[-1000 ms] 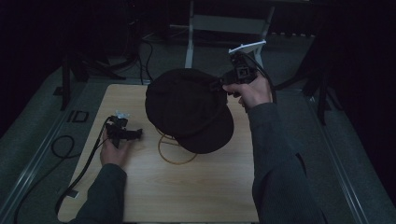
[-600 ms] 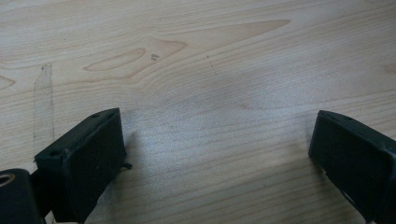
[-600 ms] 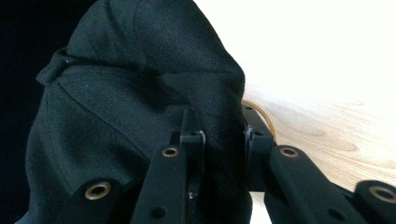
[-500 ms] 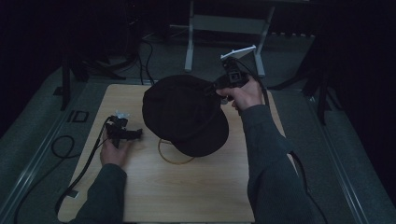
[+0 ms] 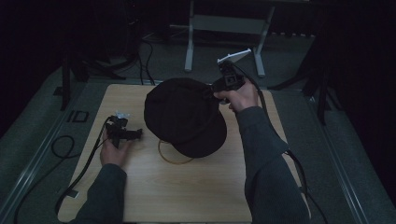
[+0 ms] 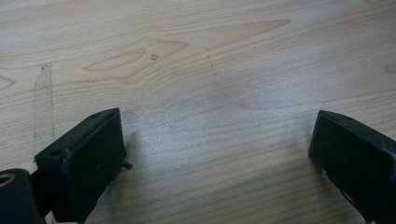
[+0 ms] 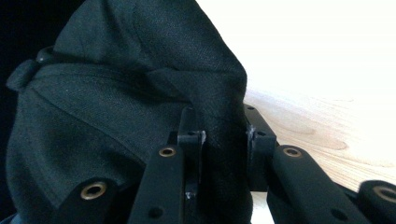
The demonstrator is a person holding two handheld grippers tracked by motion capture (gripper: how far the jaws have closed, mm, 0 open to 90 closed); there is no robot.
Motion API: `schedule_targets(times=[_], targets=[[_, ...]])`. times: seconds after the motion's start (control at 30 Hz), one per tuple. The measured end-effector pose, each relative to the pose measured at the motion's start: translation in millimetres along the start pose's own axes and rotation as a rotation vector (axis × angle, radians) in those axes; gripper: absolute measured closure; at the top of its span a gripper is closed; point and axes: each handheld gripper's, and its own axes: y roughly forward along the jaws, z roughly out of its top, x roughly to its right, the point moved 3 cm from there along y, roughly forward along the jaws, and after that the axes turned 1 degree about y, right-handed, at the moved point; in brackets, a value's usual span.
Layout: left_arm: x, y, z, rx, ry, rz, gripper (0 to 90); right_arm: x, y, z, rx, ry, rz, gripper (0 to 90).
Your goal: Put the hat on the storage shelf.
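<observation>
A black fabric hat (image 5: 184,116) lies over the middle of the wooden table (image 5: 187,191), its right rim lifted. My right gripper (image 5: 210,92) is at that rim. In the right gripper view the right gripper (image 7: 219,121) is shut on a fold of the hat (image 7: 116,93), with cloth bunched between the jaws. My left gripper (image 5: 135,134) rests on the table left of the hat, apart from it. In the left gripper view the left gripper (image 6: 217,140) stands open over bare wood.
A thin tan ring (image 5: 173,158) peeks out from under the hat's near edge. Cables (image 5: 60,144) trail off the table's left side onto the floor. A metal stand (image 5: 224,23) is behind the table's far edge.
My right hand has come down and to the left with the hat's rim in its jaws, and the hat has shifted slightly left. The left hand has stayed put.
</observation>
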Motion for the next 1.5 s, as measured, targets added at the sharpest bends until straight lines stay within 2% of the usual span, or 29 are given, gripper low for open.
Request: schedule_targets(times=[0.43, 0.53, 0.9, 1.2, 1.27, 1.33, 1.5], targets=[[-0.2, -0.2, 0.0, -0.004, 0.002, 0.000, 3.1, 1.2, 12.7, 0.4, -0.006, -0.008, -0.021, 68.5], [-0.2, -0.3, 0.0, -0.004, 0.003, 0.000, 3.1, -0.2, 13.6, -0.1, -0.008, -0.029, -0.037, 65.8], [0.1, 0.0, 0.0, 0.000, -0.001, 0.000, 3.2, -2.0, 15.1, 1.4, 0.023, -0.061, -0.032, 60.2], [0.0, -0.1, 0.1, -0.001, -0.001, 0.000, 3.1, -1.3, 15.1, 3.1, 0.048, -0.067, -0.063, 57.3], [0.1, -0.1, 0.1, -0.001, -0.002, 0.000, 3.1, 0.3, 13.7, 4.0, 0.072, -0.073, -0.098, 55.6], [0.2, 0.0, 0.1, 0.000, -0.002, 0.000, 3.1, 1.2, 11.9, 4.2, 0.064, -0.065, -0.108, 57.1], [0.1, -0.1, 0.1, -0.001, -0.002, 0.000, 3.1, 1.5, 11.9, 2.2, 0.046, -0.082, -0.118, 55.6]])
